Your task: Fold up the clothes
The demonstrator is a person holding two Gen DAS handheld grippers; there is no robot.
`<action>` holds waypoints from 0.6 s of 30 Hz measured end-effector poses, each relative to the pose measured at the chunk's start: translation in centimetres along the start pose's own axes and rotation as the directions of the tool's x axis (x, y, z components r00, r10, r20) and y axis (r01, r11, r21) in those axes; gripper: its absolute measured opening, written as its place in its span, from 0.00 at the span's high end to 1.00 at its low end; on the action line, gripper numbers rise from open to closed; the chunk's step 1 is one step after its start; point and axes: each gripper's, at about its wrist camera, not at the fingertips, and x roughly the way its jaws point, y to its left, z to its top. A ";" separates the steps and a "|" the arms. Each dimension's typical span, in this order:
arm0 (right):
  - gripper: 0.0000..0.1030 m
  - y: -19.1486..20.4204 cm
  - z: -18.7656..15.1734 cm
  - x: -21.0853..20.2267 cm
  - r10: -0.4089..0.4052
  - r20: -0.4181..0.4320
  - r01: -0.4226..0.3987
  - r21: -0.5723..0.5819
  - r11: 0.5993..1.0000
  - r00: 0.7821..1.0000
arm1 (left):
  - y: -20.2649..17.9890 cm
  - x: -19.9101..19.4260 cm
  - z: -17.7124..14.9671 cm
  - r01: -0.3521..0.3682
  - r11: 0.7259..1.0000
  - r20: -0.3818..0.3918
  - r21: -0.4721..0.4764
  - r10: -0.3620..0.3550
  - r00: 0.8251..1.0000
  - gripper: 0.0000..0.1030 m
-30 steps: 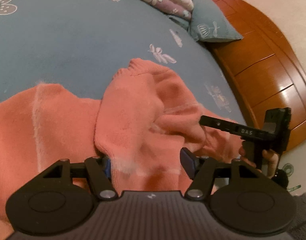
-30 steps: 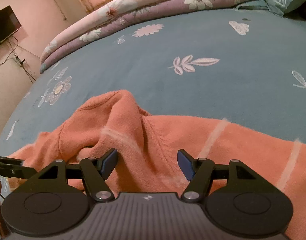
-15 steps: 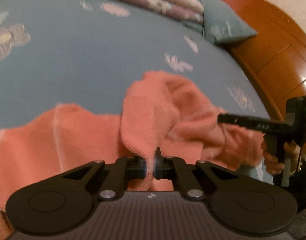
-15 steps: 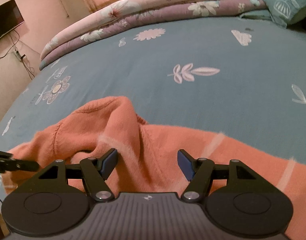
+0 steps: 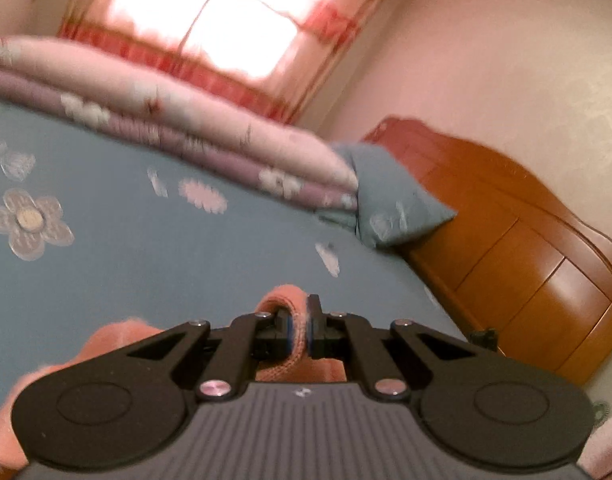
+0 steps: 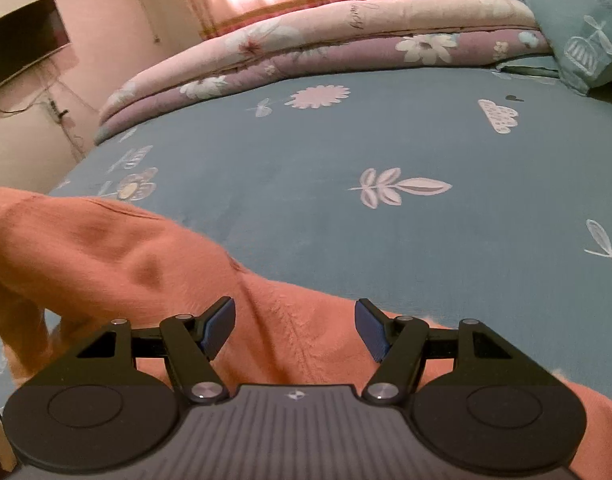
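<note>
An orange knitted sweater [image 6: 154, 264] lies on the blue flowered bedsheet [image 6: 346, 152]. My left gripper [image 5: 300, 330] is shut on a ribbed edge of the sweater [image 5: 284, 304], which loops up between the pads and hangs below the gripper. In the right wrist view the sweater's left part rises off the bed toward the frame's left edge. My right gripper [image 6: 294, 330] is open, hovering just above the sweater's body, with fabric beneath but nothing pinched between the blue pads.
A folded pink and purple quilt [image 6: 326, 52] lies along the far side of the bed, with a blue pillow [image 5: 390, 204] beside it. A wooden headboard [image 5: 518, 256] stands at the right. A dark screen [image 6: 22, 40] hangs on the left wall.
My left gripper closed on the sweater's edge and lifted it, tilting up so the window and wall came into view. The right gripper stayed open and rose slightly.
</note>
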 end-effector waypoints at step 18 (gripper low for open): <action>0.95 6.2 -3.1 5.1 0.160 -0.366 -0.255 -0.226 0.940 0.917 | 6.3 -1.2 -8.2 -0.325 0.932 -0.212 -0.159 0.289 0.933 0.97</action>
